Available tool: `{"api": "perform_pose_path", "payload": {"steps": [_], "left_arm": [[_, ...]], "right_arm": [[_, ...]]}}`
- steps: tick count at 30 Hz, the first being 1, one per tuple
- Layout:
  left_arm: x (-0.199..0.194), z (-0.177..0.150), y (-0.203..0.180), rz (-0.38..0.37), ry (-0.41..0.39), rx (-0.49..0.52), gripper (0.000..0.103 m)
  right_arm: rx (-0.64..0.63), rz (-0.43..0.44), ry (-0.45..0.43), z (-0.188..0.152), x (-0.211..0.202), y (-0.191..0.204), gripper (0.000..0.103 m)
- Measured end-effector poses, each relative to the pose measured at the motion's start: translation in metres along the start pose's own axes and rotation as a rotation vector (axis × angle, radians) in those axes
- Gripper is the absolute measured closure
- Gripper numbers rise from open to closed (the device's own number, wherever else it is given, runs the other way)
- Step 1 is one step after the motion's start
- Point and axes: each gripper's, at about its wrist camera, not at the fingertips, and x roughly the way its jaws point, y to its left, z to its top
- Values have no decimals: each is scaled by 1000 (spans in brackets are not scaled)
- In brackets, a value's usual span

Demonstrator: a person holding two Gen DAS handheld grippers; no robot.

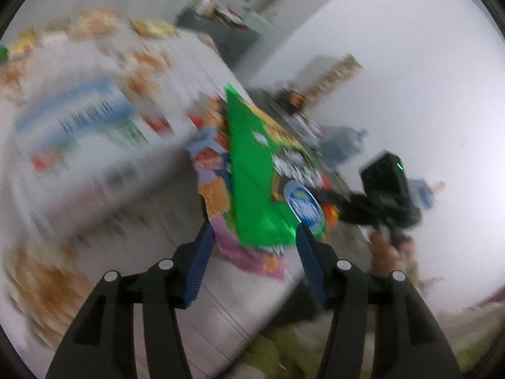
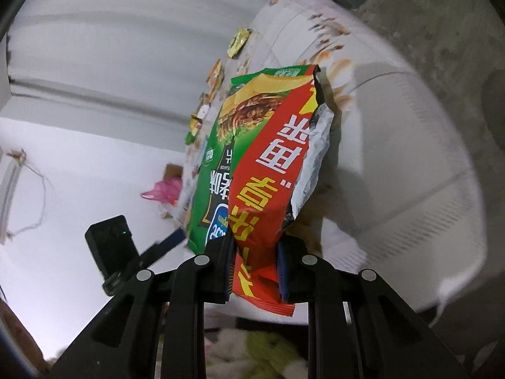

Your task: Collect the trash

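A crumpled red and green foil snack bag (image 2: pixel 268 164) is clamped between the right gripper (image 2: pixel 255 271) jaws, raised above a white patterned bed (image 2: pixel 394 145). The left gripper (image 1: pixel 252 252) jaws are spread apart, unloaded, just near the bag (image 1: pixel 265 173). Small wrappers (image 2: pixel 214 75) are scattered far across the bed.

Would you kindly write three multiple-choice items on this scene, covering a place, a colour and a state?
1. Where is the chip bag?
A. between the right tongs
B. on the floor
C. inside a box

2. Which colours dominate the bag?
A. blue and white
B. red and green
C. black and pink

3. How are the left tongs?
A. clamped on a bottle
B. out of view
C. open, gripping nothing

Key: 1 A, the blue pads press its lower end; 2 B, red band beside green; 3 C, a clear gap separates the fingers.
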Motion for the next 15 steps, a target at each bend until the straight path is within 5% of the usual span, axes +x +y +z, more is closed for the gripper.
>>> {"api": "perform_pose_path", "payload": {"steps": [3, 7, 10, 15], "left_arm": [[6, -21, -8, -38, 17, -17, 51], [0, -34, -15, 109, -106, 18, 51], [5, -36, -5, 54, -154, -40, 49], [41, -24, 20, 17, -101, -138, 51]], "right_arm": [[-9, -82, 7, -9, -8, -8, 83], [24, -125, 54, -17, -1, -10, 83], [-8, -173, 36, -13, -1, -1, 83], [-58, -191, 1, -22, -13, -8, 83]]}}
